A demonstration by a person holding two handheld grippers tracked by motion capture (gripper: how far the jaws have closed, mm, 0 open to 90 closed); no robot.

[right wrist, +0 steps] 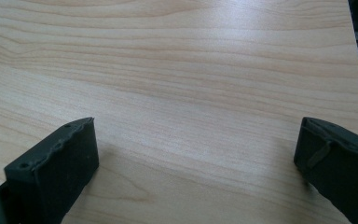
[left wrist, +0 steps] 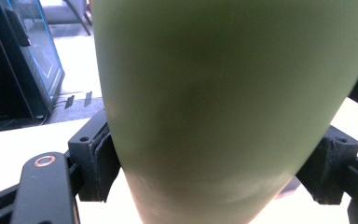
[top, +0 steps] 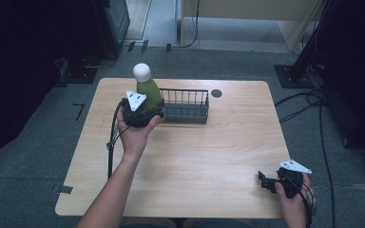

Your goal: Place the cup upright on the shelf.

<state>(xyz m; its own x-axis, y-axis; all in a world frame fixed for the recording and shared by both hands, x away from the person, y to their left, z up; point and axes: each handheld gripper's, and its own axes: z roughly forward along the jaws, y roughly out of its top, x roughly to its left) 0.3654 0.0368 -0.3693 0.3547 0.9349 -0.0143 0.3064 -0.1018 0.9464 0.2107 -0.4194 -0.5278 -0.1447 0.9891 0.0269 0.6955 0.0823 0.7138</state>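
With its jaws clamped on the green bottle [top: 149,91], the left gripper [top: 140,111] carries it near the bench's far edge, beside the wire basket [top: 185,107], probably its destination; the right gripper [top: 271,181] rests wide open, holding nothing.

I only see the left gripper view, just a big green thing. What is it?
Observer: A green bottle with a round white cap, held in the left claw.
Operator: Is anything beside it?
Observer: Yes, a dark wire basket stands right next to it on the wooden table.
Operator: What's the other claw doing?
Observer: The right claw is open with nothing in it, down at the table's near right corner.
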